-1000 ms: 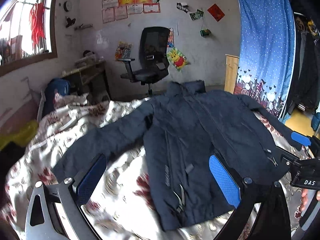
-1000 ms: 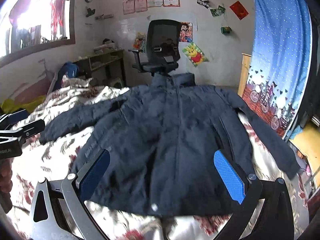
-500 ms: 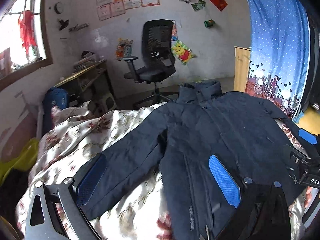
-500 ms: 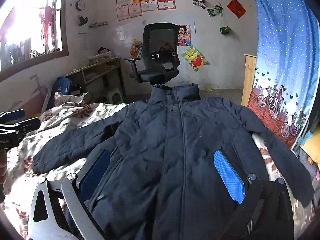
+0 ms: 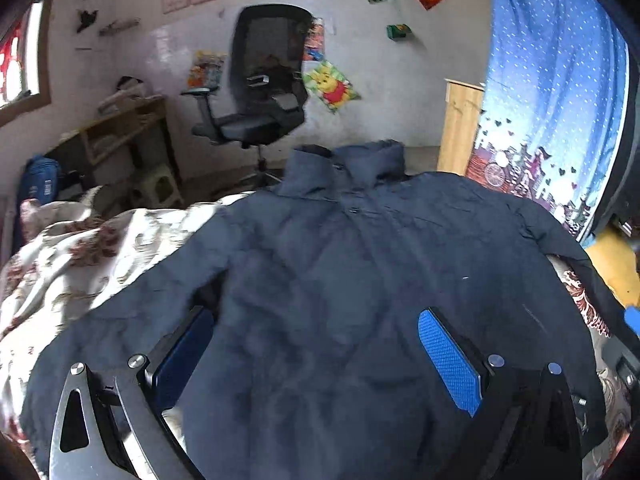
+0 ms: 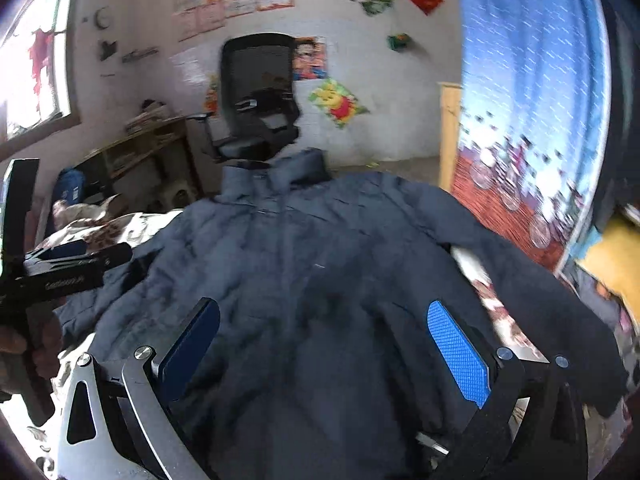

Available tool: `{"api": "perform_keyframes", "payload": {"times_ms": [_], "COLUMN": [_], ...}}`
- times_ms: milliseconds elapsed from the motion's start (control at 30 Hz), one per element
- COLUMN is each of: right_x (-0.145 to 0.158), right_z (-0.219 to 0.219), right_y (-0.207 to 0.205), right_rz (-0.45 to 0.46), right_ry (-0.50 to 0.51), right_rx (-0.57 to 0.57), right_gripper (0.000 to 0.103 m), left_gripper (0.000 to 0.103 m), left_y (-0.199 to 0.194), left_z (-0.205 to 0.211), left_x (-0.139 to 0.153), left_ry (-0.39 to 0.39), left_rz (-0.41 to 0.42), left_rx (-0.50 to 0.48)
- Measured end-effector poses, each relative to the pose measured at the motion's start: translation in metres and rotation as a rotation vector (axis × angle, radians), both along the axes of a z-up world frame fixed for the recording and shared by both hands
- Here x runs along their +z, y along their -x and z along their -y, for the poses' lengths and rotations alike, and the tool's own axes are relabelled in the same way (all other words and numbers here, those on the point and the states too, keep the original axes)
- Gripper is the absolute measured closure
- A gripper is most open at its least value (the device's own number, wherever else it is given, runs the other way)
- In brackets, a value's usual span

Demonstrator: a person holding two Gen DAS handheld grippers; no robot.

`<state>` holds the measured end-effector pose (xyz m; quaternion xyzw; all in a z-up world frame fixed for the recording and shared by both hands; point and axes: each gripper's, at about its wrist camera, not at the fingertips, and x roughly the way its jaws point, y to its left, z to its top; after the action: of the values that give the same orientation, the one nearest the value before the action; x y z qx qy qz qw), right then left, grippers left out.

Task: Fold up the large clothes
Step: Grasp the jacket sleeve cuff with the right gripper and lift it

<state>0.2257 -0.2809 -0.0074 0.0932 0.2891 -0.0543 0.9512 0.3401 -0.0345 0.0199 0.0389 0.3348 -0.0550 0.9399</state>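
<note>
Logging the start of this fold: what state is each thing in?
jacket: spread flat, front up, zipped shut, sleeves out, unfolded
left gripper: open, empty, above jacket
right gripper: open, empty, above jacket
curtain: hanging drawn
office chair: upright, unoccupied

Left hand-held gripper (image 5: 316,354): silver cut-out bracket one side, black bracket the other, blue textured pads (image 5: 448,354), round silver screws. Right hand-held gripper (image 6: 324,344): same build. Left unit's black body carries white lettering, bare-skinned hand (image 6: 24,352) on its handle.
</note>
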Motion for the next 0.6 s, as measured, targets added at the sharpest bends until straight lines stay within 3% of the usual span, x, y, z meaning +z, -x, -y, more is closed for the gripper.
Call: {"api": "perform_keyframes", "payload": {"times_ms": [300, 600], "right_x": [-0.056, -0.111], "right_z": [0.096, 0.170], "right_y": [0.025, 0.039], "right_rz": [-0.069, 0.005], "right_ry": [-0.241, -0.652], "right_rx": [-0.196, -0.381], "right_gripper": [0.001, 0.001], "left_gripper": [0.000, 0.000], "left_y": [-0.042, -0.062], "left_z": [0.081, 0.133], "left_x": [-0.038, -0.072], "left_ry": [0.055, 0.019], "left_rz": [-0.054, -0.075], "left_rx": [-0.088, -0.115]}}
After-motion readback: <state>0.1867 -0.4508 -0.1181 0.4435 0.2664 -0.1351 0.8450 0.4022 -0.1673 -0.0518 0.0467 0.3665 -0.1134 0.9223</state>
